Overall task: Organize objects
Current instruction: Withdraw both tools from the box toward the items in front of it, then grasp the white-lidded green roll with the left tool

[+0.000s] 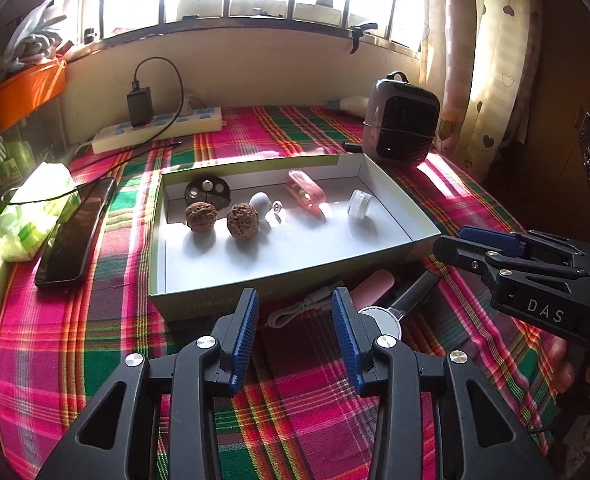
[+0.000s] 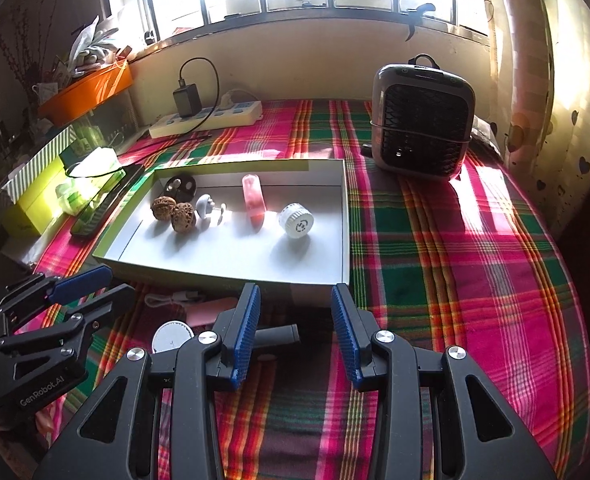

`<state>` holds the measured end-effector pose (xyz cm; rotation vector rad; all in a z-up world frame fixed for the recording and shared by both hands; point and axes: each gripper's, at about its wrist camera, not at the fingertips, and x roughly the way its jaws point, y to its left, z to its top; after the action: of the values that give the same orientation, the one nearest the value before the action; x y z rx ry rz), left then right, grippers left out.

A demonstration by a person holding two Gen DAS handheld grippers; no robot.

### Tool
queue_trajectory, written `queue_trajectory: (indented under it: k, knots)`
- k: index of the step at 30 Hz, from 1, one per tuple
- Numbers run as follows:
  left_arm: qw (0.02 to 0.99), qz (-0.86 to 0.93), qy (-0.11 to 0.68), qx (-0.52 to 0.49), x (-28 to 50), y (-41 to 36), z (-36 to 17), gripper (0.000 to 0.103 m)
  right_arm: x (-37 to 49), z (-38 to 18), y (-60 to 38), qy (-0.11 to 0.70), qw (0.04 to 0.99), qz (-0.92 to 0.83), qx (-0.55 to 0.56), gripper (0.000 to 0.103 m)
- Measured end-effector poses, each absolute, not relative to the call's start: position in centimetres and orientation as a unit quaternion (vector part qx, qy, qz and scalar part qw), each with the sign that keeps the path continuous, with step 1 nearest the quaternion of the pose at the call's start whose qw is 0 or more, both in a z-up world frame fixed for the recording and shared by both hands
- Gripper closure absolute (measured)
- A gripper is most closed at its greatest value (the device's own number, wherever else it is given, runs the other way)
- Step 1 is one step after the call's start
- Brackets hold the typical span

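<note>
Half hidden behind left gripper [image 1: 295,312] pads – white cable [image 1: 295,310], pink tube [image 1: 373,286]. Both jaws open, empty; right gripper [image 2: 295,308] short of box [image 2: 345,216].

Plaid-covered table [image 1: 303,400] bears shallow box [image 1: 199,300], phone [image 1: 75,236], power strip [image 1: 155,130], heater [image 1: 401,118].

The right gripper [image 1: 451,246], seen from the left wrist camera, bears the white letters "DAS" on its black body. The left gripper [image 2: 95,284], seen from the right wrist camera, bears "GenRobot.AI" on its black body.
</note>
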<state>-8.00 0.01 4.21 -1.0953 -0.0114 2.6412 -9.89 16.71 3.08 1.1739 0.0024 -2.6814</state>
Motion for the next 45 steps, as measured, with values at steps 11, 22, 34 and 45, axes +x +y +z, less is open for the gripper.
queue_trajectory:
  k: [11,22,34,45]
  knots:
    - [0.188,0.900,-0.016,-0.393,-7.5,1.4,3.2,0.064,-8.6,2.0,18.5,-0.015,0.101,-0.908,0.406,0.063]
    - [0.207,0.888,-0.003,-0.410,-7.8,3.4,2.3,0.061,-8.3,1.3,19.2,-0.025,0.099,-0.905,0.412,0.063]
    - [0.203,0.885,0.003,-0.419,-8.3,4.3,1.5,0.061,-8.3,1.1,19.3,-0.027,0.099,-0.904,0.416,0.063]
    - [0.207,0.887,-0.028,-0.411,-8.0,3.0,1.8,0.070,-8.3,1.1,18.2,-0.019,0.108,-0.902,0.417,0.063]
